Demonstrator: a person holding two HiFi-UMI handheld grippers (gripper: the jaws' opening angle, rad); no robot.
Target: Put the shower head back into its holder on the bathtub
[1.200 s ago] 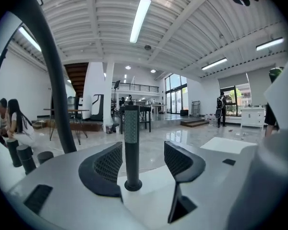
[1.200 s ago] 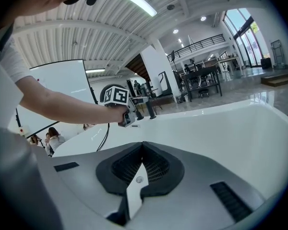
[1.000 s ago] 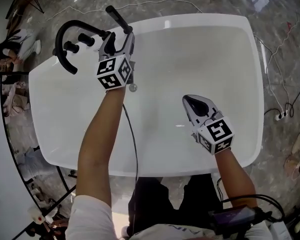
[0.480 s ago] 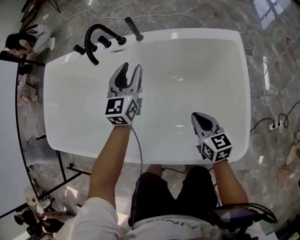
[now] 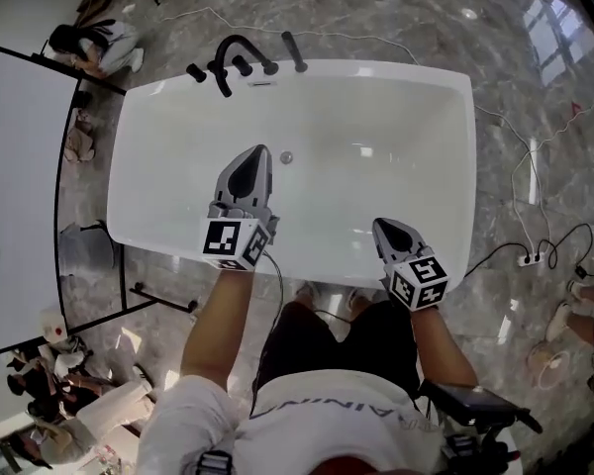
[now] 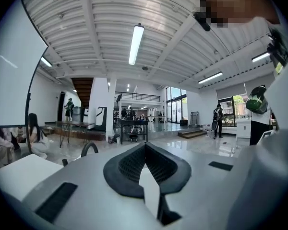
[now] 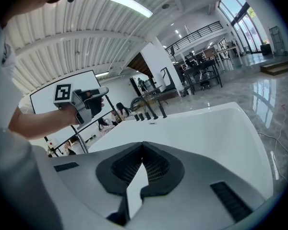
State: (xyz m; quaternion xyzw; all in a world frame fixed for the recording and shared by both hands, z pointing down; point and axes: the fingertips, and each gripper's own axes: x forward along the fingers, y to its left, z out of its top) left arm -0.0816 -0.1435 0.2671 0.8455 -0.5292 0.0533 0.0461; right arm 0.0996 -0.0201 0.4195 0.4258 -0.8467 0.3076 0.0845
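Closest to you, your left hand-held gripper [image 5: 256, 153] hangs over the near half of the white oval bathtub [image 5: 406, 107]. In the left gripper view its black ribbed pads are pressed together with nothing between them. Your right hand-held gripper [image 5: 380, 227] is further right, just over the near rim. Its jaws are closed on nothing too, as the right gripper view shows. Both grippers point towards the far end of the tub, each with its marker cube nearest your forearm. The two are well apart, and neither touches the tub. Just past the tip of the left gripper, the small round metal drain [image 5: 286, 156] sits on the tub floor. The rest of the basin is bare, glossy white. On the far rim is the black tap set: an arched black spout [image 5: 228, 45] at its left end with short black knobs [image 5: 243, 64] beside it. At the right end of that row is the slim black shower head [image 5: 295, 51], a stick-shaped handset. It stands slightly tilted on the rim, well away from both grippers. Whether it sits fully in its holder, you cannot tell from here. Around and beyond the tub lies the polished grey marble floor [image 5: 406, 13], with thin white cables [image 5: 520, 156] trailing to your right. A white panel in a black frame [image 5: 20, 166] stands to your left.
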